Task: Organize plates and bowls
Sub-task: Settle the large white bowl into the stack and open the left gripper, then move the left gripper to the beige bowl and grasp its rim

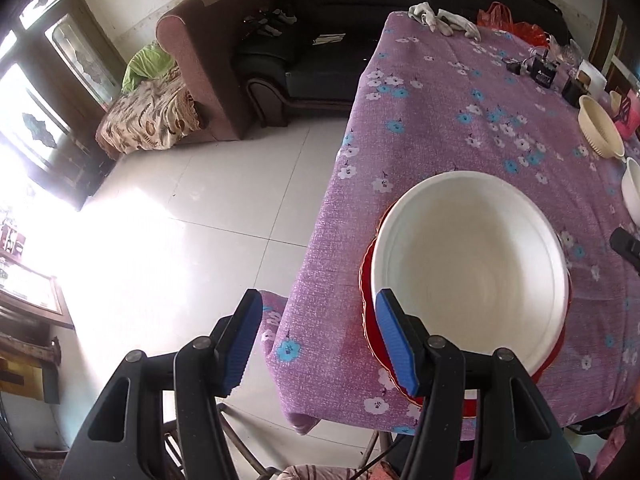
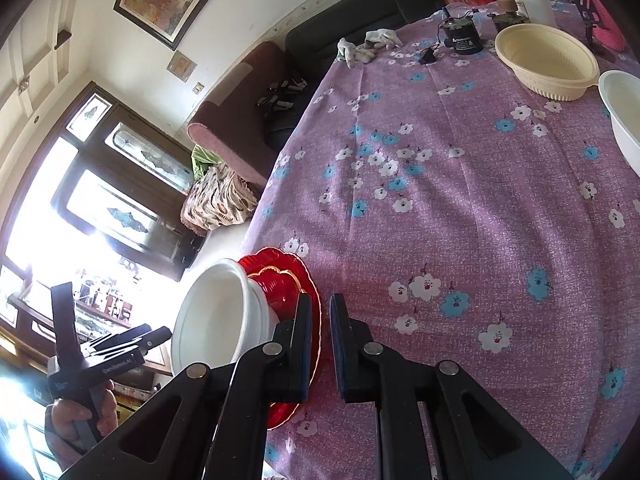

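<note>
Big white plastic bowl sits on red scalloped glass plates, near purple floral tablecloth edge. Looks light, slick; we'd pinch rim. Left gripper wide open, empty. Right gripper nearly closed, empty.

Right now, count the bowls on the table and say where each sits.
3. A white bowl on the red plates at the near corner; a cream bowl at the far right; another white bowl beside it, partly cut off. More could lie outside the frame.
</note>
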Available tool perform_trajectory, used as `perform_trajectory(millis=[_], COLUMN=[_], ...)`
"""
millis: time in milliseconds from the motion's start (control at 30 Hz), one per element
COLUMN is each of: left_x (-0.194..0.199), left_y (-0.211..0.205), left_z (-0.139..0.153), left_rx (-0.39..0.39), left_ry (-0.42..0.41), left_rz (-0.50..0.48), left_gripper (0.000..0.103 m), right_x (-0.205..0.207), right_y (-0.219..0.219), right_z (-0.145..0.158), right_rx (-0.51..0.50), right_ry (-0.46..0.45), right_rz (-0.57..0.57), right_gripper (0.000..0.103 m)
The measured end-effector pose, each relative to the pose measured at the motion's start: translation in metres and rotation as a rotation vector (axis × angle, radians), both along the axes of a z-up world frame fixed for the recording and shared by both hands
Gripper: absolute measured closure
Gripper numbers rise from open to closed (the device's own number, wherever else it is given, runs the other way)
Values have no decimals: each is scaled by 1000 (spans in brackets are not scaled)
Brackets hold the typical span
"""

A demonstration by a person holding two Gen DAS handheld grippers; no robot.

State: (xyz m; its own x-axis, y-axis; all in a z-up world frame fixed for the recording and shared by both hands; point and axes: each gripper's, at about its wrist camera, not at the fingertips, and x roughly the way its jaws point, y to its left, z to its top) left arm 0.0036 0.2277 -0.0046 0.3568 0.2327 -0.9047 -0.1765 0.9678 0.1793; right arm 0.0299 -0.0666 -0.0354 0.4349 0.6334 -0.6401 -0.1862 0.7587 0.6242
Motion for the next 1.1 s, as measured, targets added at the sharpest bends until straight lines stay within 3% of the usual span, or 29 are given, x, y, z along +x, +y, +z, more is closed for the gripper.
perform_trajectory(millis=[567,733,867,967,1033,1100], left_x=[9,0,1,3,5,11], left_y=[-11,-6,-22,-60,-89,-131], left_z=[-15,18,63,94,109,123], left_rx=[-73,-59,-104,-237,-307,-347], left_ry=[53,13,-70,-126,-161,-202], left_rz=[-36,-30,-54,-109,-148,-212], left_gripper=[45,45,45,39,29,25], right_x=[-2,2,9,15,19,23], right_y=[-24,-49,-88,-128,-157,-185], right_z=[7,18,32,41,48,57], right_rx=[16,16,4,8,12,20], right_ry=[-12,-38,-66,-82,-96,-109], right_rz=[-46,-82,-144,-207,-252,-291], right_gripper=[91,91,91,92,92,92])
